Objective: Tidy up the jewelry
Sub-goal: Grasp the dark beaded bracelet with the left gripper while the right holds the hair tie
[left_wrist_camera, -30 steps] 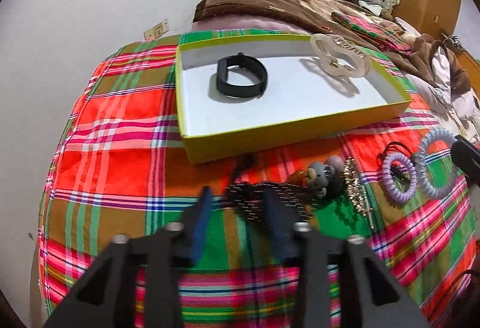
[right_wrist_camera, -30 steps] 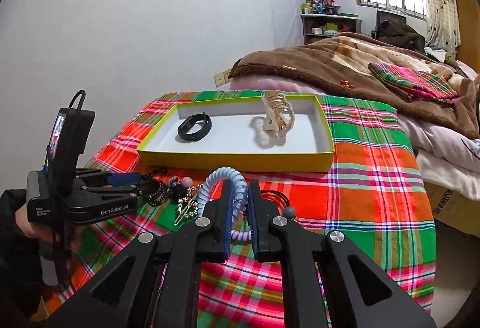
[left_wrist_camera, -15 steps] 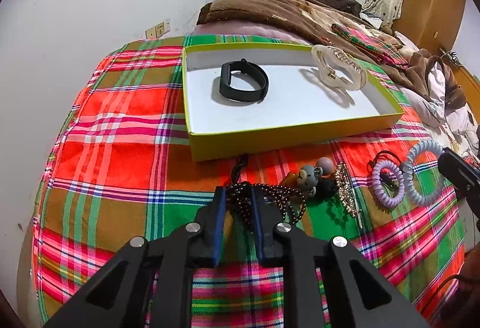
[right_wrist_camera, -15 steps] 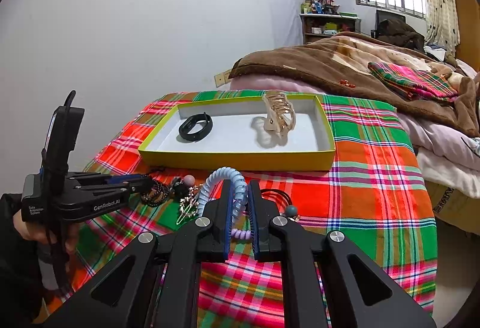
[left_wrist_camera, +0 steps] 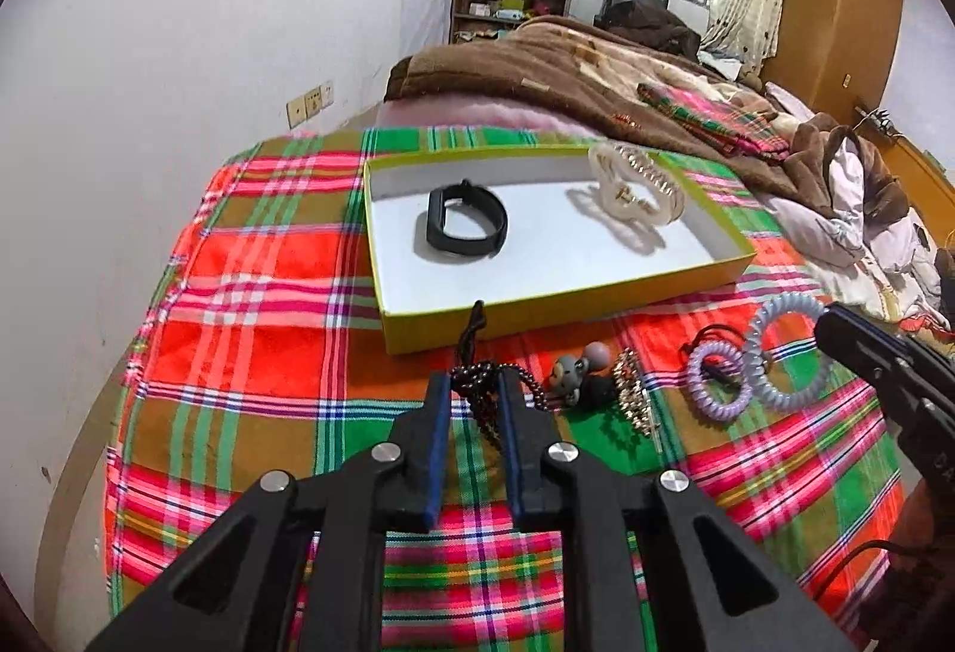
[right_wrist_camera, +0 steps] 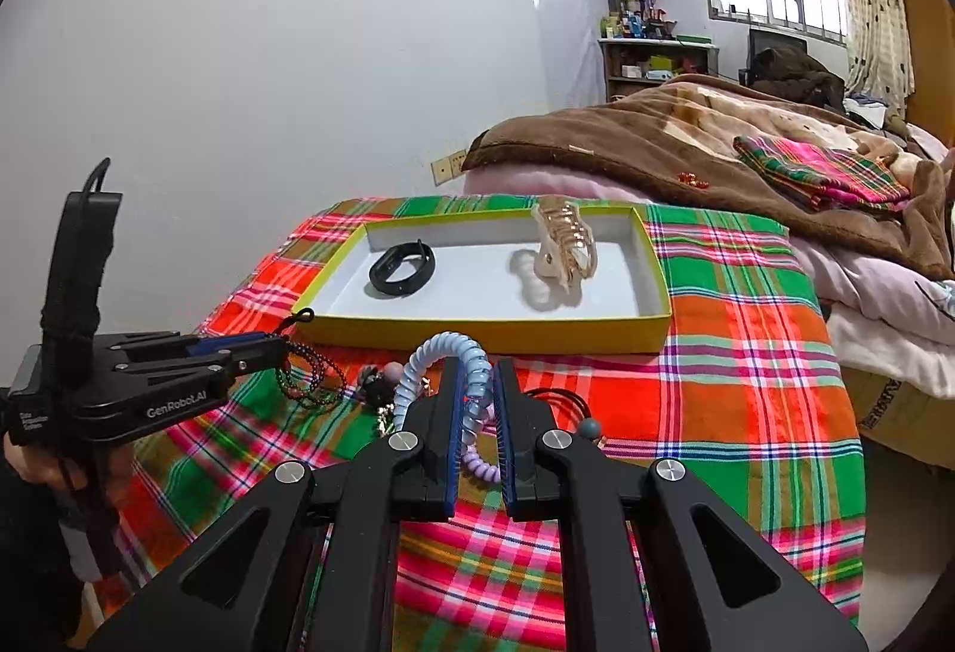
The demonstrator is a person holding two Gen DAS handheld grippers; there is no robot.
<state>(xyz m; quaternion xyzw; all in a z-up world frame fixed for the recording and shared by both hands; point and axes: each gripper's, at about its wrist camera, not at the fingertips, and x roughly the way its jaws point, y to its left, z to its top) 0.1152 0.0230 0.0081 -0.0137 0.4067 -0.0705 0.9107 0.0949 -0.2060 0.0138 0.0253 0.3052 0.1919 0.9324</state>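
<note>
- Clearly, the left gripper point(left_wrist_camera: 471, 395) pinches the beaded necklace point(left_wrist_camera: 486, 401), most of it hidden between the fingers.
- Only the right view shows the right gripper point(right_wrist_camera: 477, 389) clamping the blue coil tie point(right_wrist_camera: 459, 371).
- Both hang just short of the tray point(left_wrist_camera: 567, 308).

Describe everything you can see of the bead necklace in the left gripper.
The bead necklace is a strand of small dark beads, some glinting, with a black cord end poking up toward the yellow box. The left gripper is shut on a bunched part of it. From the right wrist view its loops hang from the fingers, down to the plaid cloth, beside the mouse charm.
</note>
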